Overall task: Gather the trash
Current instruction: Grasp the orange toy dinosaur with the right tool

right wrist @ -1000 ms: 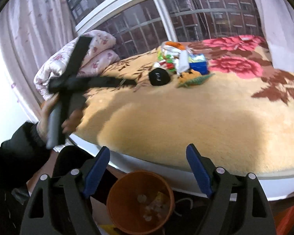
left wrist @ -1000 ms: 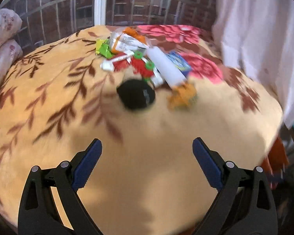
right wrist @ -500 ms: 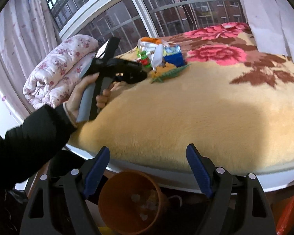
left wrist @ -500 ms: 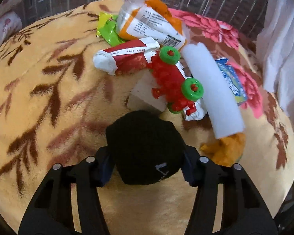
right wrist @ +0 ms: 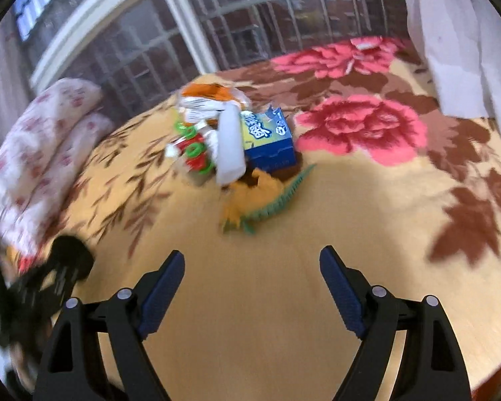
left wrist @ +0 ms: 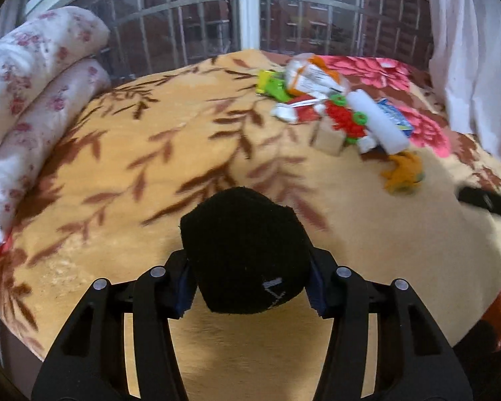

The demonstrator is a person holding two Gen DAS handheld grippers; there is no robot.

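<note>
Rolled floral quilts (left wrist: 26,107) are lying far left on the bed's tan leaf-patterned blanket (left wrist: 123,153). The left tool (left wrist: 250,287), having just closed, is clamping a black fuzzy rolled sock (left wrist: 243,250) near the bed's edge. Further right and farther off, a heap of wrappers and toys (right wrist: 223,140) is sitting. The right tool (right wrist: 252,287) is hanging wide open over bare blanket, having just been opening, gripping nothing.

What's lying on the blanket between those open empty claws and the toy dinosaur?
Nothing: in the right wrist view, only bare blanket lies between the open right gripper and the green toy dinosaur.
</note>
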